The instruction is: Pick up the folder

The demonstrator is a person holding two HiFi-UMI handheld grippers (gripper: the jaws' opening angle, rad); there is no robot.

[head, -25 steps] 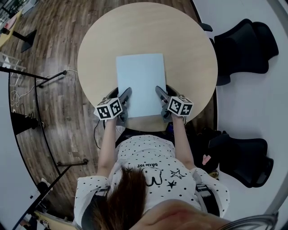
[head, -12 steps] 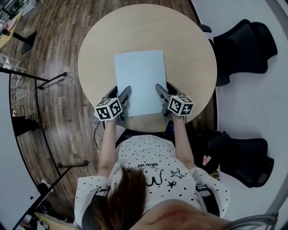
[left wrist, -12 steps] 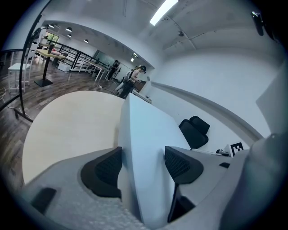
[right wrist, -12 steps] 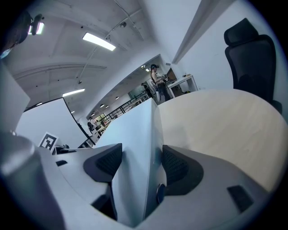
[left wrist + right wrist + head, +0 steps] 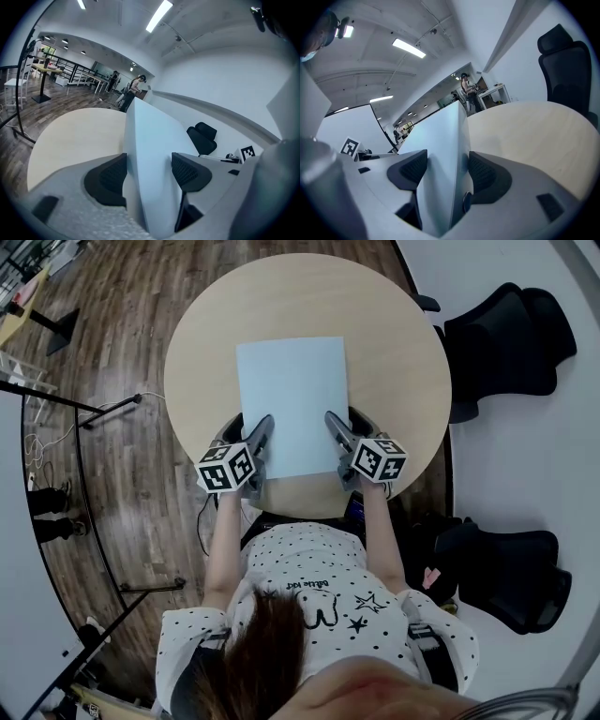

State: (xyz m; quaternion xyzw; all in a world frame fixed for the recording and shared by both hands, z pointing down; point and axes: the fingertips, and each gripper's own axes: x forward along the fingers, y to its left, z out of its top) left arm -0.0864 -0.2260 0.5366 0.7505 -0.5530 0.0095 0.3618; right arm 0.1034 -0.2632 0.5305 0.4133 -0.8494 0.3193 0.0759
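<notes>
A pale blue folder [image 5: 291,404] is held flat above the round wooden table [image 5: 394,343], near its front edge. My left gripper [image 5: 260,442] is shut on the folder's near left edge, and my right gripper [image 5: 336,435] is shut on its near right edge. In the left gripper view the folder [image 5: 150,159] runs edge-on between the two dark pads [image 5: 110,176]. The right gripper view shows the folder [image 5: 440,159] pinched the same way between the pads [image 5: 483,173], with the tabletop [image 5: 534,136] below it.
Black office chairs stand to the right of the table [image 5: 511,329] and at the lower right [image 5: 516,573]. A black rail and stands [image 5: 56,409] run along the wooden floor on the left. People stand far off in the room [image 5: 133,91].
The folder has risen and shifted away from me over the table, carried by both grippers, which keep their hold on its near corners.
</notes>
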